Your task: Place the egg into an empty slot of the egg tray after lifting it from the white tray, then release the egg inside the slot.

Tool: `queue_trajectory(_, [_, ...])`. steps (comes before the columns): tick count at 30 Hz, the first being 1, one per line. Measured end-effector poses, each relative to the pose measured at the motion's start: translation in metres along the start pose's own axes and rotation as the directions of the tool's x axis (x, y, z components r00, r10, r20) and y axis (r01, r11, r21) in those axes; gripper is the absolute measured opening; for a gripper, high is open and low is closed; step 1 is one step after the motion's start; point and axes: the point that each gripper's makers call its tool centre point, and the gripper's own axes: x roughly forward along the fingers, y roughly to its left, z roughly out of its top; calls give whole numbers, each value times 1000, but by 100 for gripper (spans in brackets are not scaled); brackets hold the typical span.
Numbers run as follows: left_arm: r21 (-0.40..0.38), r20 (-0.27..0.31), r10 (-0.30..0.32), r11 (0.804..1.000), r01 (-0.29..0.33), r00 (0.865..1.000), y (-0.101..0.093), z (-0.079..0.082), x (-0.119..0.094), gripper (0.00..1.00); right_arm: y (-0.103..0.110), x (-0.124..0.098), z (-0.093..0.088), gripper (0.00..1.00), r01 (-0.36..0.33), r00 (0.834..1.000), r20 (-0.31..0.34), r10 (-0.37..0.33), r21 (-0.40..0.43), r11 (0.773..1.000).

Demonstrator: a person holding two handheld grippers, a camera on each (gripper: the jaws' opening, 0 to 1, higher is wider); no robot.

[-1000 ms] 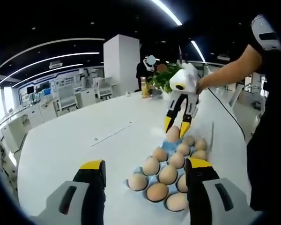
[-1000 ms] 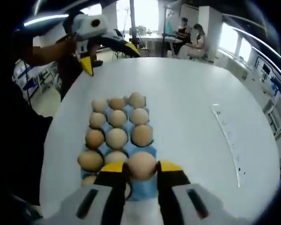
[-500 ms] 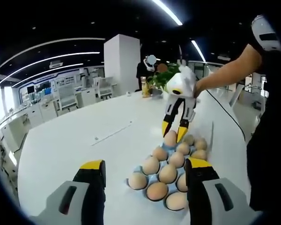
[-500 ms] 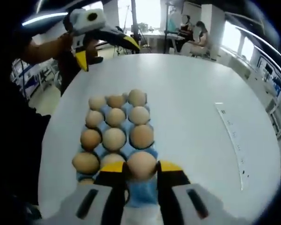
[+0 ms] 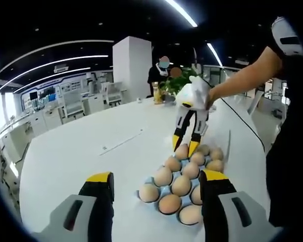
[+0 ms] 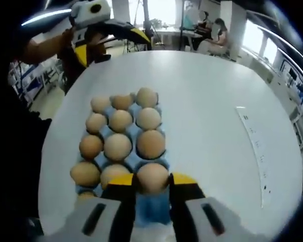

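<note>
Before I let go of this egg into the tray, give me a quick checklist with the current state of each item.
1. Egg held: ok, the right gripper has its jaws closed on both sides of it.
2. Egg over the blue egg tray: ok, it hangs at the tray's near edge.
3. Empty slot under the egg: cannot tell, the egg and jaws hide it.
4. Egg seated in the slot: cannot tell, contact below is hidden.
5. Neighbouring egg apart from the held one: ok, a blue gap shows between them.
6. Left gripper out of the way: ok, open and hanging back from the tray.
</note>
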Motion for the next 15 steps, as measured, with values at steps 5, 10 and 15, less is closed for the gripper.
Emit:
queue_trajectory(5, [-2,2,1,1000,-1,1000,1,1,0,70,-1,3,0,26,-8,1000,-12,8,0,1000])
queue_trajectory(10, [0,2,-1,1000,1,1000,1,1,1,70,0,4,0,26,-18,1000,-23,17,-7,1000])
queue_trajectory(15, [3,2,-3,1000,3,1000,1,1,1,69,-1,4,0,26,-17,1000,-21,17,-3,1000])
